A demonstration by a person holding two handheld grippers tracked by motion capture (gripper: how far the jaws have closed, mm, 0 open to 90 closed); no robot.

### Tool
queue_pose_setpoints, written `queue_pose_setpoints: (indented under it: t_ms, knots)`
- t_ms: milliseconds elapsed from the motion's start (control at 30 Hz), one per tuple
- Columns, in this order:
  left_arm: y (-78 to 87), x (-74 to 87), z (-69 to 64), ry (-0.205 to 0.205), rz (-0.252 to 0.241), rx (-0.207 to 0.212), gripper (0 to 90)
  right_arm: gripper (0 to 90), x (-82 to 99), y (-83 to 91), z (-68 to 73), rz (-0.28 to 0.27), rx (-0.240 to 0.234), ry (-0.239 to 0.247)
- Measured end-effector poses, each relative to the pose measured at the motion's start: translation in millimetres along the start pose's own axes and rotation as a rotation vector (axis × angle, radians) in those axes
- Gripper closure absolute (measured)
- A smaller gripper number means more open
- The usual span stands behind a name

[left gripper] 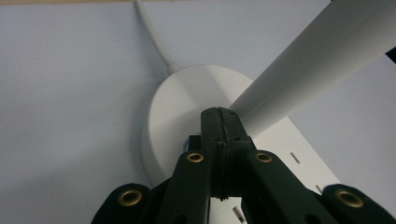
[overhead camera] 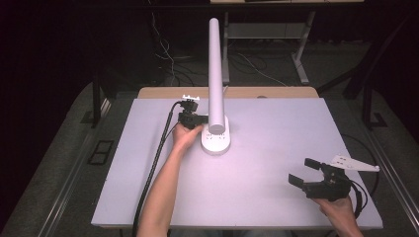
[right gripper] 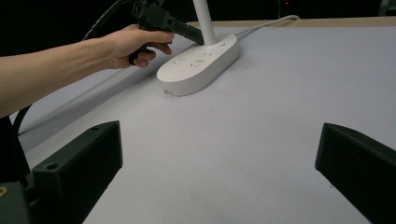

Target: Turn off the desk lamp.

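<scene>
Left gripper [overhead camera: 197,120] is at the far middle of the table, jaws pressed together with nothing between them, tips right at the foot of the lamp's arm. Left gripper view makes that clear: the two black jaws meet in a single seam above the lamp base [left gripper: 187,107], next to where the white tube [left gripper: 317,56] rises; whether the tips touch the base, can't tell. That view also shows the white cord [left gripper: 152,35] leaving the far end of the base, and slot openings on the near part of the base.

Right gripper [overhead camera: 309,174] sits near-right, jaws spread wide, holding nothing, grey plate on top. Right gripper view adds the side profile: the base [right gripper: 198,63] is a long oval with rows of socket holes on top, lying flat, the left hand [right gripper: 128,44] wrapped around the other gripper's handle.

High view gives the layout: lamp [overhead camera: 215,74] stands mid-table, tube leaning toward the camera.

Surface: pale grey-lilac table [overhead camera: 276,197] cover on a wooden top, wood edge visible along the far side. Room is dark; cables on the floor [overhead camera: 257,66] and grey desk legs [overhead camera: 301,61] behind.
</scene>
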State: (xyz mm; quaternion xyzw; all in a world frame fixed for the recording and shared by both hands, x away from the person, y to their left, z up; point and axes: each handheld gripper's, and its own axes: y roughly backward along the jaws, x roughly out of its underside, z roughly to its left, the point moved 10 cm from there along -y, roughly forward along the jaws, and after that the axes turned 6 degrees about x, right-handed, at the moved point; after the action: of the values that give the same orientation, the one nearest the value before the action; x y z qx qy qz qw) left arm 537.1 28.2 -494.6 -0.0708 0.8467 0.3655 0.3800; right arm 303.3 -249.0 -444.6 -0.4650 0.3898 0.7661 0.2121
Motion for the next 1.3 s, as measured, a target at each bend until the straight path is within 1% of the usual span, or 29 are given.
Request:
queue_pose_setpoints:
  t_ms: [33,133,200,267,300,333,400,600,633,733,767,833,867,900,933,967,1033,1133,1167,1233,1267,1300]
  knots:
    - [0.2,0.1,0.3,0.006,-0.003,0.006,90.0,0.5,-0.1,0.5,0.4,-0.002,-0.002,0.000]
    - [0.1,0.1,-0.1,0.000,-0.007,0.001,90.0,0.5,-0.3,2.6,0.1,-0.004,0.001,-0.004]
    - [0.6,0.3,1.1,0.011,-0.017,0.010,90.0,0.5,-0.5,3.4,-0.7,-0.007,0.002,-0.006]
    - [3.2,-0.2,5.6,0.016,-0.041,-0.009,90.0,0.5,-0.1,4.4,-0.7,-0.005,0.003,-0.007]
    - [4.7,0.4,7.6,0.019,-0.046,-0.004,90.0,0.5,-0.1,4.4,-0.7,-0.005,0.003,-0.007]
    - [6.7,1.1,9.4,0.017,-0.043,-0.013,90.0,0.5,-0.1,4.4,-0.8,-0.007,0.003,-0.006]
    - [8.6,1.5,10.1,0.025,-0.046,-0.012,90.0,0.5,0.1,4.2,-0.7,-0.006,0.003,-0.006]
    - [8.6,1.8,9.7,0.027,-0.039,-0.018,90.0,0.5,0.3,1.1,-0.1,-0.003,0.001,0.006]
    - [8.5,1.9,9.3,0.020,-0.034,-0.028,90.0,0.5,0.1,1.5,0.3,-0.003,0.003,0.003]
    - [8.7,1.7,10.3,0.042,-0.023,-0.022,90.0,0.5,-0.3,0.9,-1.4,-0.003,0.005,0.007]
    - [8.8,1.9,10.5,0.039,-0.014,-0.027,90.0,0.5,-0.3,0.9,-1.4,-0.003,0.005,0.007]
    - [7.9,1.0,8.7,0.019,0.005,-0.057,90.0,0.5,-0.8,1.3,-1.4,-0.005,0.004,0.006]
    - [6.5,0.6,6.9,0.028,0.010,-0.047,90.0,0.5,-0.9,1.4,-1.5,-0.006,0.003,0.006]
    - [4.9,0.2,5.9,0.041,0.005,-0.052,90.0,0.5,-1.0,1.3,-2.0,-0.007,0.005,0.005]
    - [5.1,1.5,5.8,0.031,0.023,-0.044,90.0,0.5,-1.6,2.0,-1.5,-0.007,0.004,-0.003]
    - [2.7,0.3,3.5,0.051,0.011,-0.038,90.0,0.5,-1.6,2.0,-1.5,-0.007,0.004,-0.003]
    - [-0.1,-1.3,2.1,0.049,0.008,-0.049,90.0,0.5,-2.3,3.4,-2.5,-0.012,0.008,-0.001]
    - [-0.5,-2.3,2.9,0.071,0.002,-0.042,90.0,0.5,-3.0,5.2,-3.3,-0.018,0.010,-0.004]
    - [-0.5,-2.8,2.1,0.070,0.005,-0.047,90.0,0.5,-3.0,5.2,-3.3,-0.018,0.010,-0.004]
    - [-1.0,-3.7,0.7,0.051,0.026,-0.073,90.0,0.5,-3.4,6.9,-4.4,-0.022,0.014,-0.010]
    - [0.0,-6.1,-0.3,0.050,0.013,-0.067,90.0,0.5,-3.7,7.4,-5.4,-0.026,0.016,-0.015]
    - [-0.4,-7.1,0.0,0.047,0.012,-0.075,90.0,0.5,-3.5,7.9,-6.1,-0.026,0.015,-0.017]
